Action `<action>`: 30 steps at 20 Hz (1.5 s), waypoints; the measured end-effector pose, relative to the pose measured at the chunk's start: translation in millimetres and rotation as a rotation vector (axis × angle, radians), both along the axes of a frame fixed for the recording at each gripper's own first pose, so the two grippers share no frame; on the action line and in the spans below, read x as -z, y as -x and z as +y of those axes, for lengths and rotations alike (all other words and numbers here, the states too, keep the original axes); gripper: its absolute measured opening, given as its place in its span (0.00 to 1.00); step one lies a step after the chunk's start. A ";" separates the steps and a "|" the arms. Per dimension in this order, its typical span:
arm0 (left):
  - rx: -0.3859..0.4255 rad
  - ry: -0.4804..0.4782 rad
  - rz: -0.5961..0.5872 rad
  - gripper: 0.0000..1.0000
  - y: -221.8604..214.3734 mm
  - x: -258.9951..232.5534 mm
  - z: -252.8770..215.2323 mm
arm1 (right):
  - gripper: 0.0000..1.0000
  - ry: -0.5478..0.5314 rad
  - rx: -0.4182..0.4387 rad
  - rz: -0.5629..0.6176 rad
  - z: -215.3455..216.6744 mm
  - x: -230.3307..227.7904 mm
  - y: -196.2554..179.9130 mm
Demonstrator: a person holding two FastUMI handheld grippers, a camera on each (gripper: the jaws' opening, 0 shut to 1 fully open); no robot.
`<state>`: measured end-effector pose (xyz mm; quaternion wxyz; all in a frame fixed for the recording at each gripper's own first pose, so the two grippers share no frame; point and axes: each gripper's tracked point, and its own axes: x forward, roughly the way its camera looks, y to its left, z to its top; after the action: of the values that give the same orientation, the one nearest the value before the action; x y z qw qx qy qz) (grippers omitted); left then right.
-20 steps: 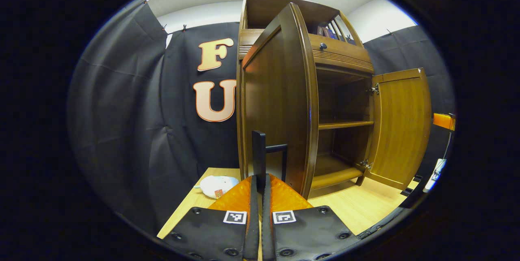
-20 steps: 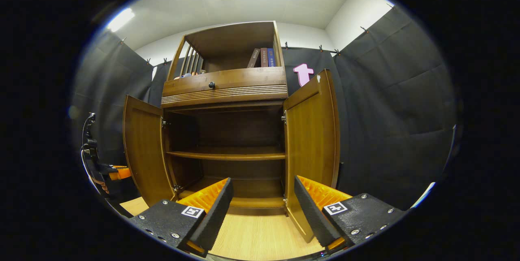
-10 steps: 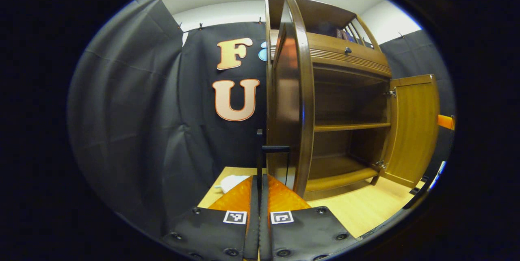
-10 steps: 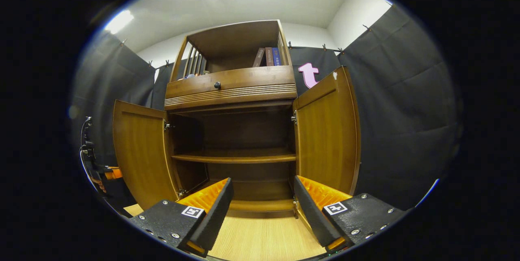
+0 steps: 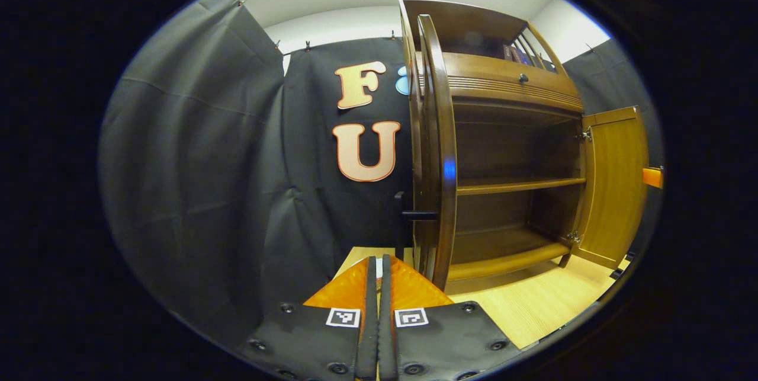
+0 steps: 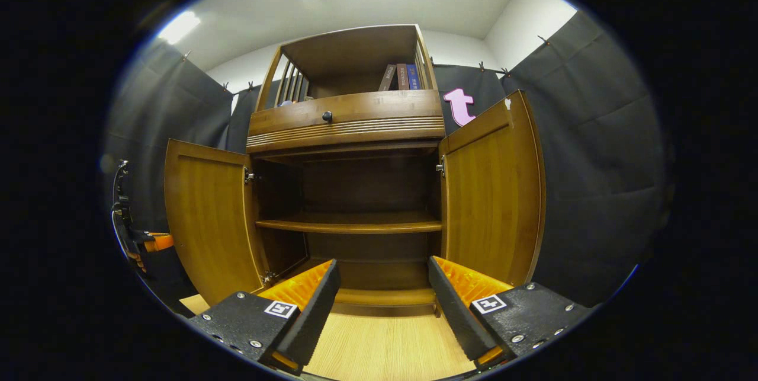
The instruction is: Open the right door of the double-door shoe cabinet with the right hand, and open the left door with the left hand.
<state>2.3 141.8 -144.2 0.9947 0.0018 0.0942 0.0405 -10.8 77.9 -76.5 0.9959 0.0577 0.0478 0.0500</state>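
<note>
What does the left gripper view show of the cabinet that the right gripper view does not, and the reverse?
The left gripper view gives the left door edge-on, with its black handle beyond the shut left gripper. The right gripper view gives that door's inner face and hinge, past the open right gripper. Both show the open right door, the middle shelf and the drawer knob.
</note>
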 end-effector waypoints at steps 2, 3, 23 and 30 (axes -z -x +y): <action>-0.022 -0.003 0.000 0.07 8.2 -6.1 1.4 | 0.92 -0.001 -0.002 -0.005 -0.9 -2.9 2.1; -0.028 0.003 -0.004 0.07 11.1 -10.7 -0.3 | 0.92 -0.001 -0.004 -0.006 -0.8 -3.4 1.7; 0.065 0.022 -0.074 0.07 32.2 -119.0 -126.7 | 0.92 0.023 0.031 -0.032 -46.6 -44.5 11.5; 0.078 0.026 -0.067 0.14 26.5 -132.0 -159.7 | 0.92 0.042 0.035 -0.039 -62.7 -59.7 9.8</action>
<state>-24.2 -17.9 -12.2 0.9981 -0.0088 0.0614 0.0003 -20.6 15.2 -16.8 0.9984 0.0365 0.0283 0.0328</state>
